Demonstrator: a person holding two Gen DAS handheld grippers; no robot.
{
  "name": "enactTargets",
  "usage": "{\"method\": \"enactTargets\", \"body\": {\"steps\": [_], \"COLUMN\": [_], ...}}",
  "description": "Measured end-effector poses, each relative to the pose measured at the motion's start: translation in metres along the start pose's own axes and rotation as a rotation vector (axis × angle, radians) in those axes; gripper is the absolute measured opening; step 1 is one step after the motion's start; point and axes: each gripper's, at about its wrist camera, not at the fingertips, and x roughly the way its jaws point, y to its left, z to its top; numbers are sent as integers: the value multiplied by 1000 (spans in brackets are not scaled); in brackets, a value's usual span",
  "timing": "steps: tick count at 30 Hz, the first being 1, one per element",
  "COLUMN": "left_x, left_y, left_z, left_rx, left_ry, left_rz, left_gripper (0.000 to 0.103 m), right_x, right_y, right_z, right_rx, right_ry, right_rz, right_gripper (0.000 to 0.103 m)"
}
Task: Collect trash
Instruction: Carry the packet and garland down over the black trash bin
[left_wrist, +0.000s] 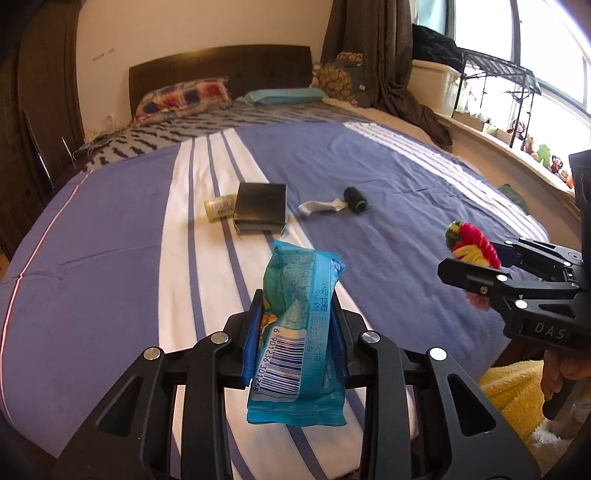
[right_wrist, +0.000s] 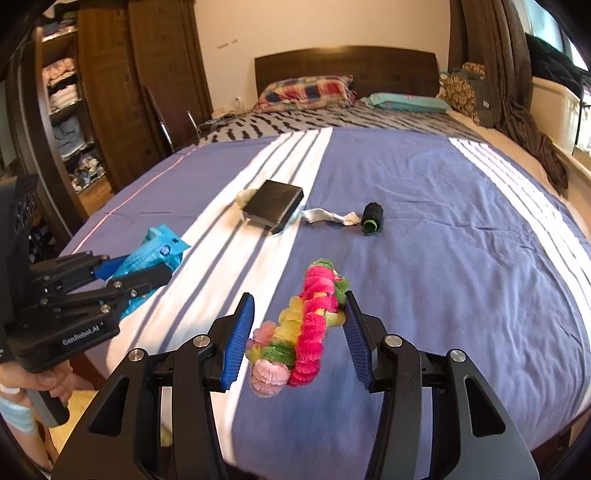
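Crumpled blue wrapper (left_wrist: 295, 332) and fuzzy pink-green garland (right_wrist: 299, 328), both aloft.

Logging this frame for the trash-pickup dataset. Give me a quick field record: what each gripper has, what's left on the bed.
left gripper: shut on blue wrapper, lifted off the bed
right gripper: carrying fuzzy pink-yellow-green bundle between its fingers, above the bed
bed: purple cover with white stripes
left on bed: black box, small pale roll beside it, white scrap, black spool
scrap and spool: touching
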Motion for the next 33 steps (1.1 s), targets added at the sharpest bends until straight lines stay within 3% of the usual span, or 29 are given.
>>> {"method": "enactTargets", "body": {"steps": [7,14,22,33], "left_x": [-56,-75,-71,-26], "left_y": [-26,-45,-61,-65], "left_z": [-23,-60,-117,-196], "left_rx": [29,19,14,-25], "left_ry": [-68,-60,25,217], "left_rz": [-19,-58,-85,-121], "left_gripper": [30,31,31,31], "right_x": [-58,-89,-85,-41], "right_y": [16,27,26,19], "right_z": [-23,-62,-112,-185], "right_rx": [-24,-14,5,47], "right_ry": [-80,-91,-10,175], "right_rz": [14,43,43,51], "right_gripper": [49,49,49,49]}}
